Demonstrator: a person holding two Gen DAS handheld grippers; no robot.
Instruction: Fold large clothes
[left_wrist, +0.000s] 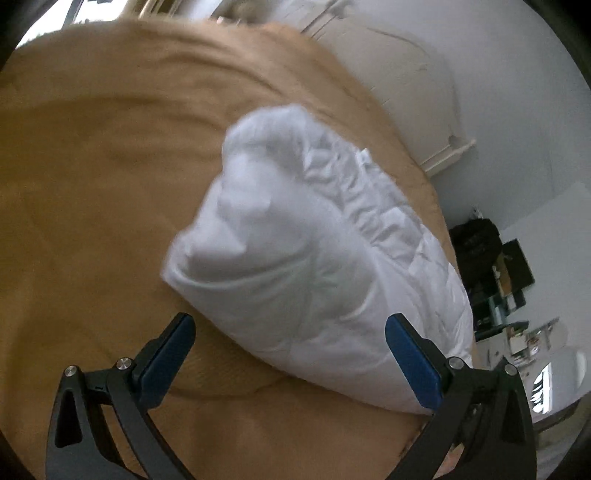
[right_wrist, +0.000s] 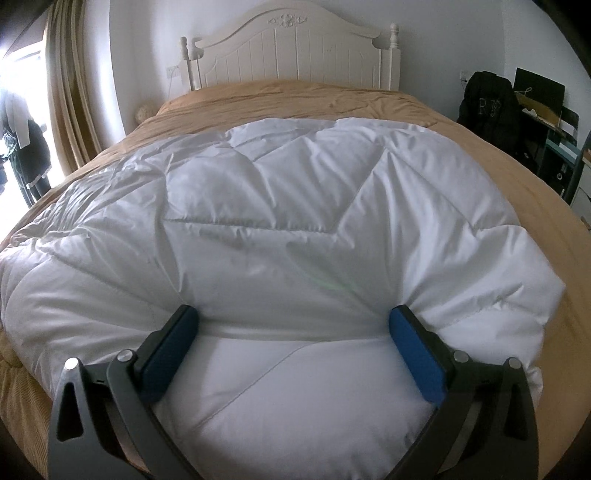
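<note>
A white quilted duvet (right_wrist: 280, 206) lies folded in layers on a tan bedspread (right_wrist: 546, 206). My right gripper (right_wrist: 293, 321) is open, its blue pads (right_wrist: 417, 354) on either side of the duvet's near folded edge, the puffy fabric bulging between them. In the left wrist view the duvet (left_wrist: 314, 258) shows end-on as a thick bundle. My left gripper (left_wrist: 290, 332) is open, hovering just above and near the bundle's near end, holding nothing. That view is blurred by motion.
A white headboard (right_wrist: 295, 48) stands at the far end of the bed. Curtains (right_wrist: 70, 92) and a bright window are at the left. A dark bag (right_wrist: 487, 107) and shelves with clutter stand at the right of the bed.
</note>
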